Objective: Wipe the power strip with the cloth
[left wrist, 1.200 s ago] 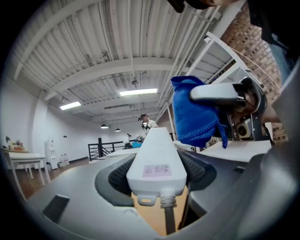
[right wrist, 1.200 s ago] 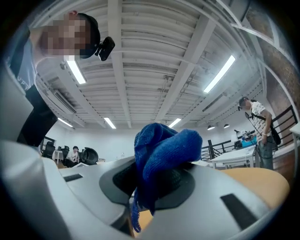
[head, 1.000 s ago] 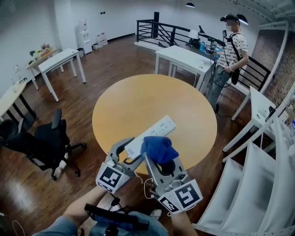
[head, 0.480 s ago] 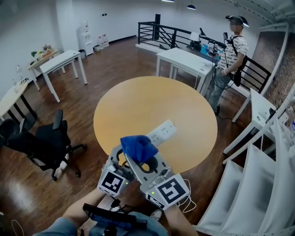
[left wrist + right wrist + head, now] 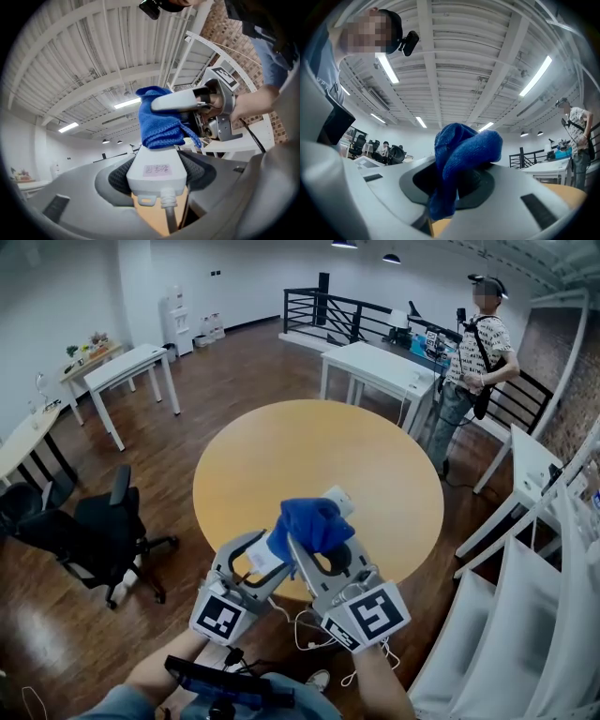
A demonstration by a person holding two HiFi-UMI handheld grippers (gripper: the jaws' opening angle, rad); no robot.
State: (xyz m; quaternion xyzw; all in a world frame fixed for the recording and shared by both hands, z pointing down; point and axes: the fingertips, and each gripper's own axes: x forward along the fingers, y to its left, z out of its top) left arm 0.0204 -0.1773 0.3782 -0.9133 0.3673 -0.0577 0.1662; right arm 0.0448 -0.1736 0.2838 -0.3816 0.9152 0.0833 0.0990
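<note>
The white power strip (image 5: 337, 498) hangs tilted over the near edge of the round wooden table (image 5: 281, 446). My left gripper (image 5: 261, 562) is shut on its cord end, and in the left gripper view the strip (image 5: 157, 169) sits between the dark pads of the left gripper (image 5: 157, 176). My right gripper (image 5: 319, 542) is shut on a bunched blue cloth (image 5: 311, 524), which presses on the strip's middle and hides most of its top face. The left gripper view has the cloth (image 5: 159, 124) lying on the strip. In the right gripper view the cloth (image 5: 461, 152) fills the jaws of the right gripper (image 5: 459, 180).
The strip's white cord (image 5: 309, 636) loops below the grippers. A black office chair (image 5: 98, 531) stands left of the table. White desks (image 5: 375, 362) and a standing person (image 5: 473, 352) are at the back right. White shelving (image 5: 525, 596) lines the right side.
The right gripper slid the cloth along the strip toward the cord end, then back toward the far end. The left gripper kept its hold on the strip.
</note>
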